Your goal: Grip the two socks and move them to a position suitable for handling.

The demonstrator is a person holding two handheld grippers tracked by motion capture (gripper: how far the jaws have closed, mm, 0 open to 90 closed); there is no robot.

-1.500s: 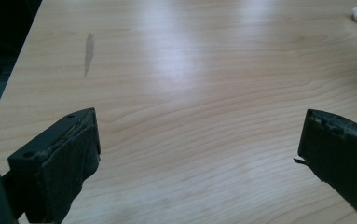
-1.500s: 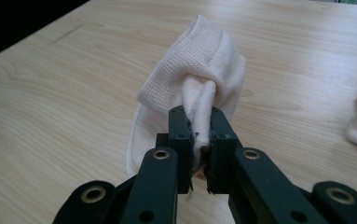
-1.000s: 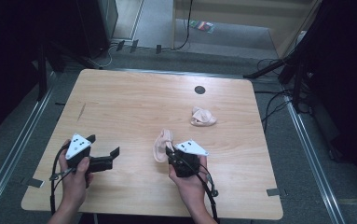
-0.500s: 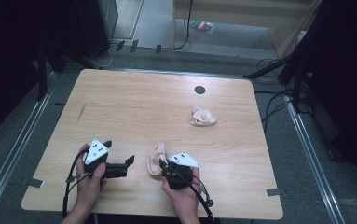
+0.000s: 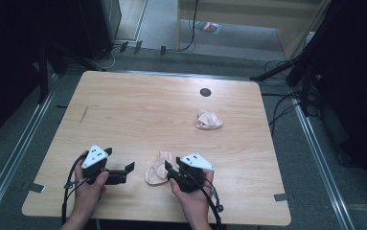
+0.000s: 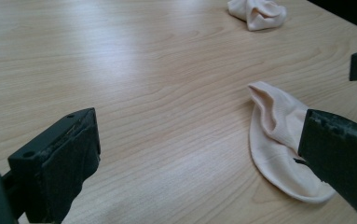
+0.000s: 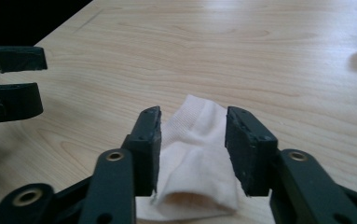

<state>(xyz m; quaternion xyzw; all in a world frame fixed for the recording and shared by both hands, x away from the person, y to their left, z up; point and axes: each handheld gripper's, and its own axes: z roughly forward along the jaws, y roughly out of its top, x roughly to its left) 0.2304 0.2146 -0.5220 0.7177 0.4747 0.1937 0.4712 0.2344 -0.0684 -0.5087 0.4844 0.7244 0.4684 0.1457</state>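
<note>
Jaws of right gripper [image 7: 192, 154] half-closed around sock [image 5: 158, 167] near table's [image 5: 138, 108] front edge, not yet pinching; left gripper [image 6: 199, 163] spread wide, empty. Might catch one layer only (cuff gaping), then slip on lifting.

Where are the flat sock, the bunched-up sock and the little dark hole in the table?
flat sock [image 5: 158, 168], high view, on its middle.
bunched-up sock [image 5: 208, 120], high view, on its crumpled centre.
dark hole [image 5: 205, 92], high view, on the round opening.
</note>
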